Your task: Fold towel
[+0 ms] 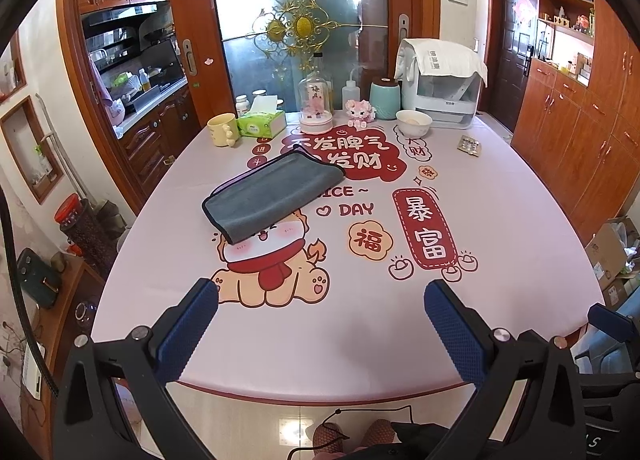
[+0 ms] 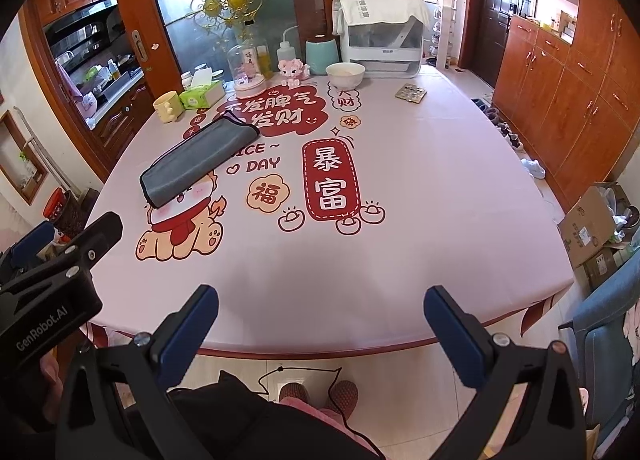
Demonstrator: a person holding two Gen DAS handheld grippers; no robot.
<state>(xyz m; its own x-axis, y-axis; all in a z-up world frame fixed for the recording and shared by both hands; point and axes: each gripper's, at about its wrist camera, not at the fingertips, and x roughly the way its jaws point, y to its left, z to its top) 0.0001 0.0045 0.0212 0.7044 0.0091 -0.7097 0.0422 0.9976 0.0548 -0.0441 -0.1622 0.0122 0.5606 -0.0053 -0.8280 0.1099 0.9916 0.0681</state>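
1. Towel (image 1: 272, 196): grey, dark-edged, folded flat; left of frame centre on the table (image 1: 460, 300), lying over the printed cartoon's head.
2. Left claw (image 1: 320, 324): fingers spread wide, holding nothing; low in the frame over the table's near edge, well apart from the towel.
3. Right claw (image 2: 320, 324): fingers spread wide, holding nothing; bottom of the frame at the near edge.
4. Far edge of the table: mug (image 1: 222, 129), tissue box (image 1: 262, 122), bowl (image 1: 414, 121), covered appliance (image 1: 440, 84).
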